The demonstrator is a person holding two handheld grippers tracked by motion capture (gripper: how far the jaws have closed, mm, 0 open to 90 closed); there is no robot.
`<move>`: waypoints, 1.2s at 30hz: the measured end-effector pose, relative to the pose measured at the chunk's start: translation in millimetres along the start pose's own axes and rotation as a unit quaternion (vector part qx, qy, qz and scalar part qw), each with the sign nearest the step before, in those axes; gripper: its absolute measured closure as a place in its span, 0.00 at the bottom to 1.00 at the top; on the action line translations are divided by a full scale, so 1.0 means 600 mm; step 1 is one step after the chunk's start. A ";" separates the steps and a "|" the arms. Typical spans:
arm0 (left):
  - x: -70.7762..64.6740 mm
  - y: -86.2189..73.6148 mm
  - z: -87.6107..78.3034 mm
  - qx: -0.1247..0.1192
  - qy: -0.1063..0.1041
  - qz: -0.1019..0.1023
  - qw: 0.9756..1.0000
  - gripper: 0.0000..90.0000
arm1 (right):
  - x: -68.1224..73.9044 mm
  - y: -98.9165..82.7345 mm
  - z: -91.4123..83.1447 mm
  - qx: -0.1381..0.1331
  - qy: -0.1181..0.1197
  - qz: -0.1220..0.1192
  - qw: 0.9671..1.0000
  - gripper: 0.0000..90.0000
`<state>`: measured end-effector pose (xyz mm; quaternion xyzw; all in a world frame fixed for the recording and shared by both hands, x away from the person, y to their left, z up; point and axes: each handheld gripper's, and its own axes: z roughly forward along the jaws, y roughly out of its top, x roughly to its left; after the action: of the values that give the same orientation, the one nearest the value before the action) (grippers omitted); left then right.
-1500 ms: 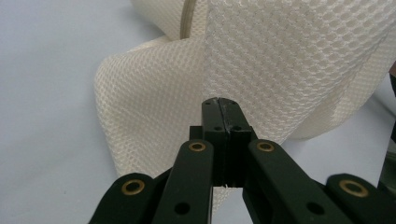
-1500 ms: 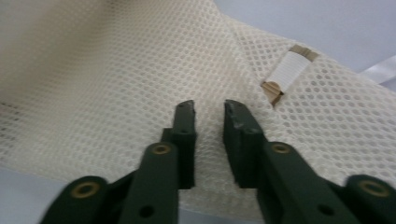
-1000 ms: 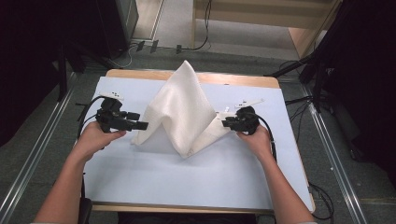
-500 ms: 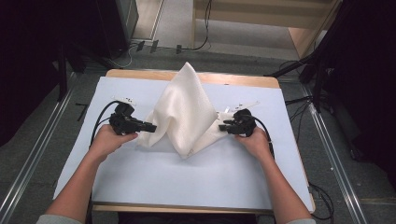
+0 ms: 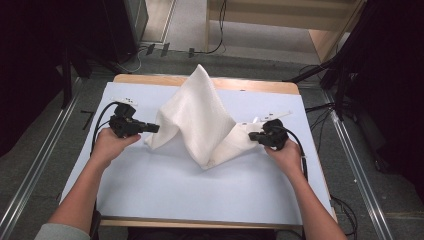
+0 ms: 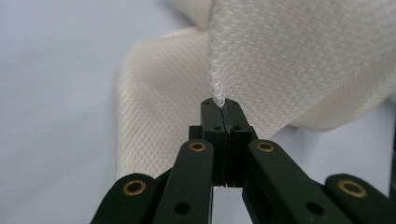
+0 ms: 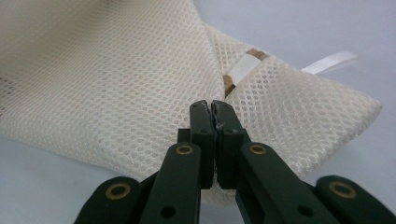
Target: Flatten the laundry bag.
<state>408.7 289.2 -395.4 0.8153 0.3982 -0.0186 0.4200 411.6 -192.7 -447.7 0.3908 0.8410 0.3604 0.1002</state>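
Since earlier frames, left gripper (image 5: pixel 152 128) closing in rightward on white mesh cloth (image 5: pixel 200 120); right gripper (image 5: pixel 254 135) barely shifting. Cloth tenting at frame centre on pale blue table cover (image 5: pixel 200 192), peak toward top. Cloth underside hidden. Left jaws pressed together, pinching cloth edge (image 6: pixel 217 95); right jaws pressed together on mesh (image 7: pixel 140 70), ribbon tag (image 7: pixel 329 62) partly tucked behind fold. Forearms cut off at bottom edge. Cables lying on floor, upper frame.

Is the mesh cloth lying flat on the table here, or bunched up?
Bunched up. The mesh cloth rises in a peaked fold above the table, with the left gripper and right gripper each pinching an edge.
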 end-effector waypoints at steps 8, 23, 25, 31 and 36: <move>0.035 0.015 -0.007 -0.029 0.036 -0.014 0.999 1.00 | -0.008 -0.064 -0.069 -0.012 -0.027 0.022 0.999 0.99; 0.094 0.005 0.012 -0.018 0.061 -0.051 0.997 1.00 | 0.030 -0.099 -0.066 0.005 -0.006 0.024 1.000 0.96; 0.090 0.005 0.008 -0.020 0.065 -0.051 0.996 0.97 | 0.029 -0.096 -0.070 -0.004 -0.008 0.024 1.000 0.92; 0.077 -0.001 -0.016 -0.022 0.080 -0.044 0.996 0.77 | 0.030 -0.071 -0.083 -0.049 -0.009 0.029 0.998 0.80; 0.062 -0.015 -0.057 -0.043 0.073 -0.055 0.995 0.68 | 0.025 -0.030 -0.056 -0.064 0.000 0.027 0.998 0.70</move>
<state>417.9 339.7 -393.0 0.7724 0.4728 0.0346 0.4226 375.8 -207.1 -434.0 0.4060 0.8056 0.4159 0.1148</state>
